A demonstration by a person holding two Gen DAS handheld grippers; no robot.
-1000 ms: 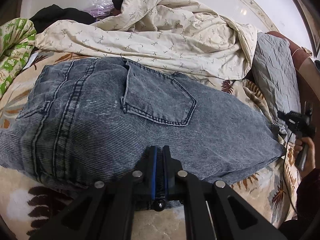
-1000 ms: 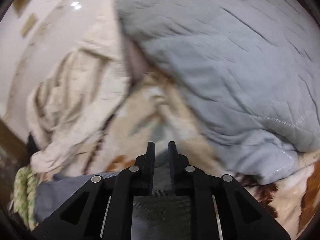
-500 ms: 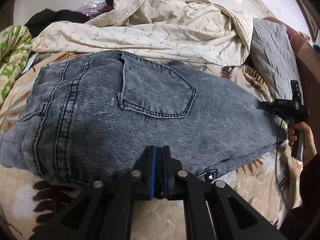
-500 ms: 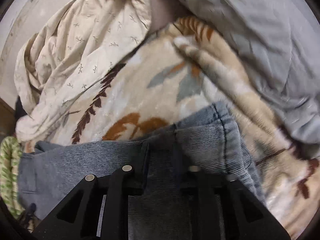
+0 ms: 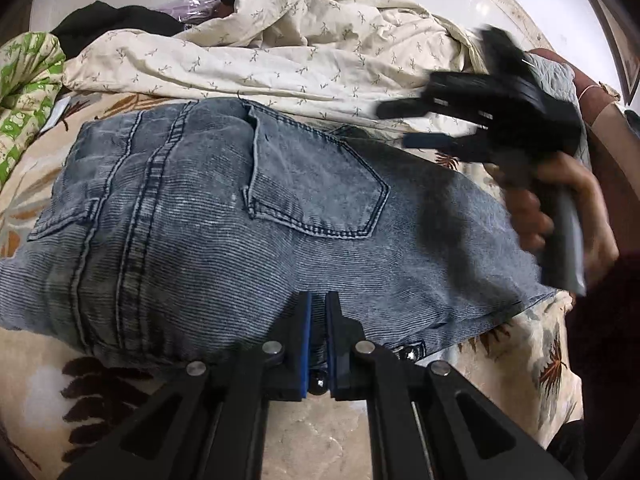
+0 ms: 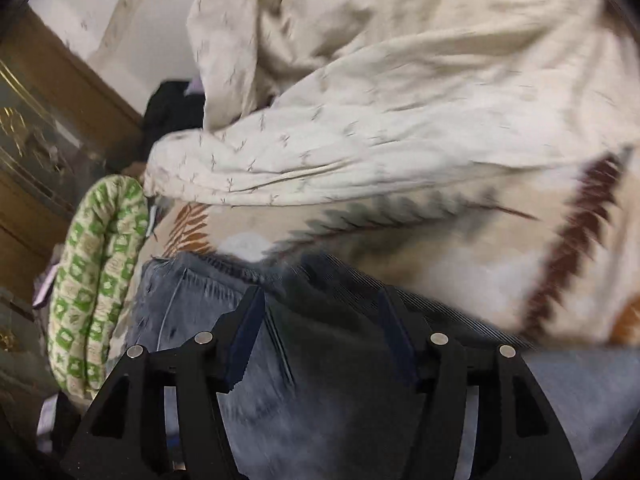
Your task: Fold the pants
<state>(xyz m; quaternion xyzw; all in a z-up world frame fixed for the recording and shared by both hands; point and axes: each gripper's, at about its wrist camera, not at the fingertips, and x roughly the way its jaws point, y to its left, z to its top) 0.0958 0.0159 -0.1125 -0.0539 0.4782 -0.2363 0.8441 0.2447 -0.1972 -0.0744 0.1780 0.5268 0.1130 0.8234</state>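
Blue-grey washed jeans [image 5: 200, 208] lie folded on the bed, back pocket up, waist to the left. My left gripper [image 5: 316, 308] is shut on the jeans' near edge, with denim pinched between its blue pads. A hand carries my right gripper [image 5: 394, 126] above the right part of the jeans, blurred by motion. In the right wrist view the right gripper [image 6: 320, 304] has its jaws opening wide. The jeans [image 6: 180, 292] lie under and between its fingers [image 6: 252, 304], and the pads do not press on the cloth.
A crumpled cream sheet [image 5: 280, 52] with a twig print lies behind the jeans. A green patterned cloth [image 5: 24, 92] and a black garment [image 5: 112, 20] sit at the far left. A grey quilted pillow [image 5: 560, 76] is at the right. The leaf-print bedcover [image 5: 312, 448] runs underneath.
The right gripper swept in from the far right end to above the jeans, and its jaws went from shut to wide apart. The left gripper kept its grip and place.
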